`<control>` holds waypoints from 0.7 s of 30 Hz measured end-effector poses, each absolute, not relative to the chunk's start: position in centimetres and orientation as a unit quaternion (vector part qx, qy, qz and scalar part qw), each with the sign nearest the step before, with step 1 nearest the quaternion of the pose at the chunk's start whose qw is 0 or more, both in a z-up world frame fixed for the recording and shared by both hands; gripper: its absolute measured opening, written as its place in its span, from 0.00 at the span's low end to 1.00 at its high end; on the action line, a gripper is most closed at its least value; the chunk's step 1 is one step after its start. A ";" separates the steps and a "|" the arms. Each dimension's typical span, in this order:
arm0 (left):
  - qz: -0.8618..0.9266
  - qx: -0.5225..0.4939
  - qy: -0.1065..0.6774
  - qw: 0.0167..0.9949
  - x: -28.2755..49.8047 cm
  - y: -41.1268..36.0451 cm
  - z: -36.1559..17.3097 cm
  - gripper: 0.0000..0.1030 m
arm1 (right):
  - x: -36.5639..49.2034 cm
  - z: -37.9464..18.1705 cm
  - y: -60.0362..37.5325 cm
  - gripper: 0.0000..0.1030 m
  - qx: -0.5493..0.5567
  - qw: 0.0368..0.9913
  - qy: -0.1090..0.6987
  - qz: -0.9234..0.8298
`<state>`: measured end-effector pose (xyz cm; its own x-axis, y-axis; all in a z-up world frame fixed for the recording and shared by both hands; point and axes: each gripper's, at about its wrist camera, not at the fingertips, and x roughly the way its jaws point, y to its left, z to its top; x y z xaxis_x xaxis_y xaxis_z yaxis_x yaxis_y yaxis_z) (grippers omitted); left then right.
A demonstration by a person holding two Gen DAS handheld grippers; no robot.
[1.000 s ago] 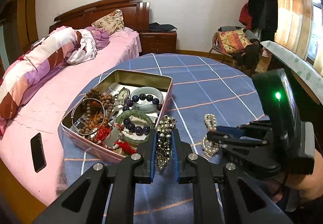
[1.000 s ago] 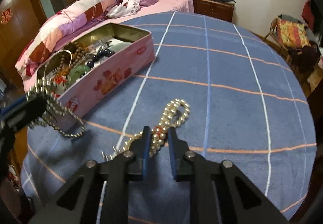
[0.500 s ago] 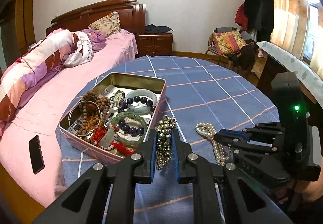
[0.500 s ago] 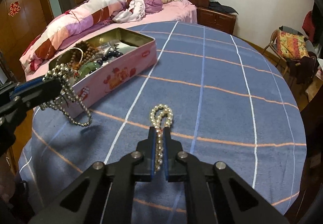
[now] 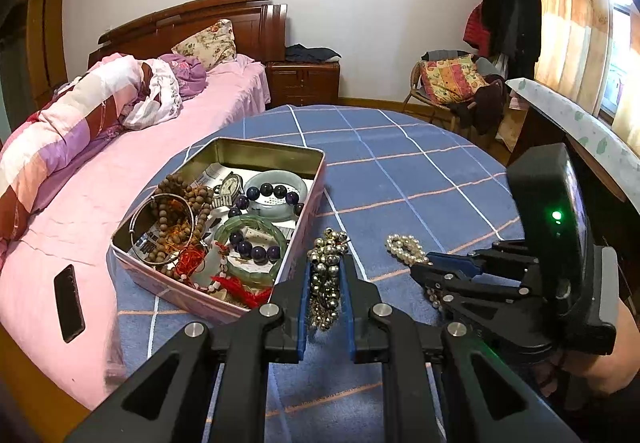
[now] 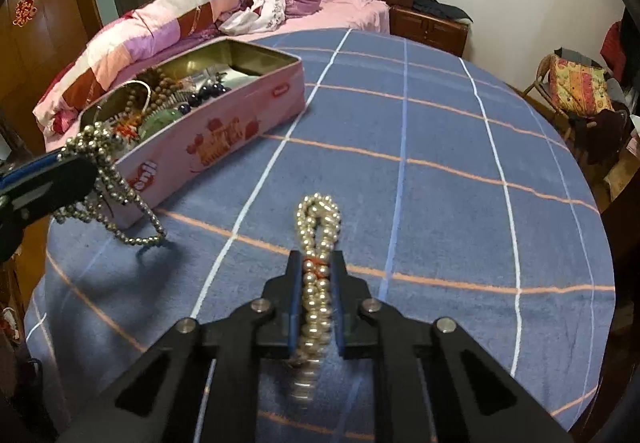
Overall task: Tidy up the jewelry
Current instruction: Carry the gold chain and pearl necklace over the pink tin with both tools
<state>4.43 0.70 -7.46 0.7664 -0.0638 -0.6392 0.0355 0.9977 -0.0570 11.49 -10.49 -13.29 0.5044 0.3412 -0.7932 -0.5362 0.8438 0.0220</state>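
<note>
A bedroom holds a bed (image 5: 168, 131) with pink sheets, a rolled striped quilt (image 6: 168, 23), a floral pillow (image 5: 206, 43) and a dark wooden headboard. A wooden nightstand (image 5: 306, 81) stands beside the bed, and a chair (image 5: 452, 83) piled with a patterned cushion and clothes sits near a curtained window. A black phone (image 5: 69, 302) lies on the sheet.

In front is a round table (image 6: 440, 163) covered by a blue cloth with white and orange lines. On its left side sits an open pink tin box (image 6: 224, 139), its long axis running away from the cameras. It is crowded with jewellery: a brown wooden bead string (image 5: 176, 215), a thin metal bangle (image 5: 162, 229), a green jade bangle (image 5: 250, 247), dark purple beads (image 5: 266, 195), a pale bangle, a small watch (image 5: 228, 185) and red cords.

The left gripper (image 5: 324, 279) is clamped on a bunched silver bead chain (image 5: 326, 275), held above the cloth just beside the tin's near right corner. In the right view its loops dangle, the lowest one near or on the cloth.

The right gripper (image 6: 316, 295) is closed tight on a pearl necklace (image 6: 318, 243), to the right of the tin and apart from it. The doubled strand runs lengthwise between the fingers, pointing straight ahead, its looped end sticking out past the tips; a red thread (image 6: 314, 263) binds it at the tips.
</note>
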 end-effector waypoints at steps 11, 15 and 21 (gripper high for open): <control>-0.028 -0.022 0.332 0.943 4.0 0.8 -6.9 0.13 | 10.3 -10.1 -11.3 0.15 -0.088 0.877 0.388 0.269; -0.026 -0.023 0.328 0.944 3.9 1.0 -6.5 0.13 | 10.0 -9.0 -11.2 0.15 -0.080 0.882 0.373 0.275; -0.023 -0.025 0.322 0.946 3.7 1.2 -5.9 0.13 | 9.5 -7.4 -10.8 0.15 -0.072 0.889 0.350 0.287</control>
